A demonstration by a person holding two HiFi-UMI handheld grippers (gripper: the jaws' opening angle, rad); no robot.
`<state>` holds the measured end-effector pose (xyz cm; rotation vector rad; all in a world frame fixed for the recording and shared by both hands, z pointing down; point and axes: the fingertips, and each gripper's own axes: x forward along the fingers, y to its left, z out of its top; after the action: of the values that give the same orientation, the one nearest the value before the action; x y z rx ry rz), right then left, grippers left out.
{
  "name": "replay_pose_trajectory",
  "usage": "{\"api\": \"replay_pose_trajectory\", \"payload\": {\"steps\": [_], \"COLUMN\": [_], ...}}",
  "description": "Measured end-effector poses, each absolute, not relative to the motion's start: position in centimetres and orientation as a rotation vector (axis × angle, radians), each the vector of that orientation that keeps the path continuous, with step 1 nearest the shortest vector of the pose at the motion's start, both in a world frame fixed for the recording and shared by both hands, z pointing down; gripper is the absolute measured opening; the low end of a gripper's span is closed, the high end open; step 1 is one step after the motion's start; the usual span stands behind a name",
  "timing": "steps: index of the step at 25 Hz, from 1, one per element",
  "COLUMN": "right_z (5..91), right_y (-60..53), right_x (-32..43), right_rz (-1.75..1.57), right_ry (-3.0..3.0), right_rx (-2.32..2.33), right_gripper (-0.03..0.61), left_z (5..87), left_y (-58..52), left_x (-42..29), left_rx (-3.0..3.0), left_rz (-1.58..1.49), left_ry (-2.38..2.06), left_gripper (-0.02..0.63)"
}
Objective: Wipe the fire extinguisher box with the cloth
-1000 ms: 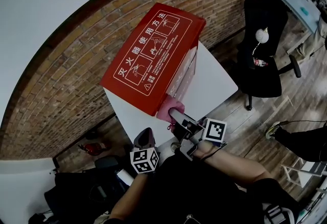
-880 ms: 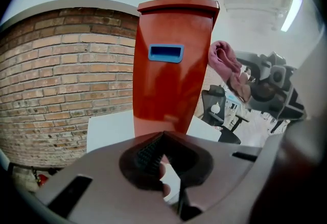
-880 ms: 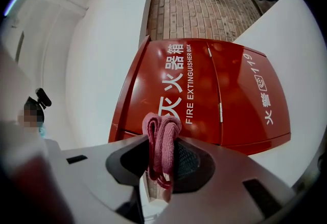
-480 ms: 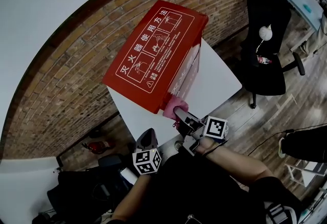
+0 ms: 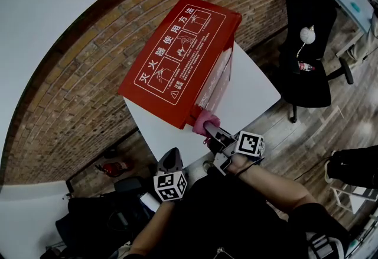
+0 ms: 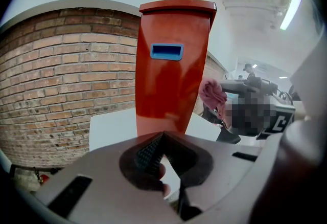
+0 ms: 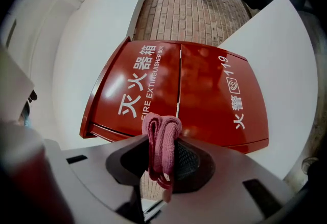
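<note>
1. The brick wall (image 5: 77,92) runs behind the work area.
2. The white counter (image 5: 251,89) stands against this wall and carries the fire extinguisher box (image 5: 177,57).
3. The fire extinguisher box is red and stands upright on the counter.
   - The lid faces up and bears white instruction panels.
   - In the right gripper view, the front (image 7: 204,95) shows two doors with white lettering and the number 119.
   - In the left gripper view, the narrow side (image 6: 171,64) shows a blue recessed handle near the top.
4. A black office chair (image 5: 307,68) stands on the wooden floor, well apart from the counter, to the right.
5. The right hand-held gripper (image 5: 208,129) is at the near lower corner of the box. Its jaws are clamped on the cloth (image 7: 162,136), which is folded and stands up between them.
6. The left hand-held gripper (image 5: 168,160) is at the near edge of the counter, apart from the box. Its jaw tips (image 6: 162,159) are together, with nothing between them.
7. The cloth (image 5: 205,119) is pink. It sits just beside the front lower corner of the box. Contact with the box cannot be confirmed.
</note>
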<state>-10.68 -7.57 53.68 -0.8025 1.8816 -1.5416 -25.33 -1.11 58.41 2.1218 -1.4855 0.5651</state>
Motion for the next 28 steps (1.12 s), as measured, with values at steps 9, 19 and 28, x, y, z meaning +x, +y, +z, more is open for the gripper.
{"api": "replay_pose_trajectory", "payload": {"steps": [9, 19, 28], "right_z": [56.6, 57.6, 59.3], "right_y": [-7.1, -7.3, -7.0], "right_x": [-10.6, -10.6, -10.5], "right_rz": [-1.627, -1.615, -1.649], "right_ry": [1.843, 1.868, 1.844], "right_rx": [-0.881, -0.916, -0.963], "right_gripper": [0.110, 0.110, 0.110], "left_z": [58.6, 59.0, 59.2], "left_y": [-1.1, -0.9, -0.9], "left_x": [-25.5, -25.9, -25.8], "left_rx": [2.118, 2.104, 2.105], "left_rz": [0.562, 0.561, 0.564], "left_ry": [-1.485, -1.491, -1.481], "left_gripper": [0.028, 0.028, 0.028]}}
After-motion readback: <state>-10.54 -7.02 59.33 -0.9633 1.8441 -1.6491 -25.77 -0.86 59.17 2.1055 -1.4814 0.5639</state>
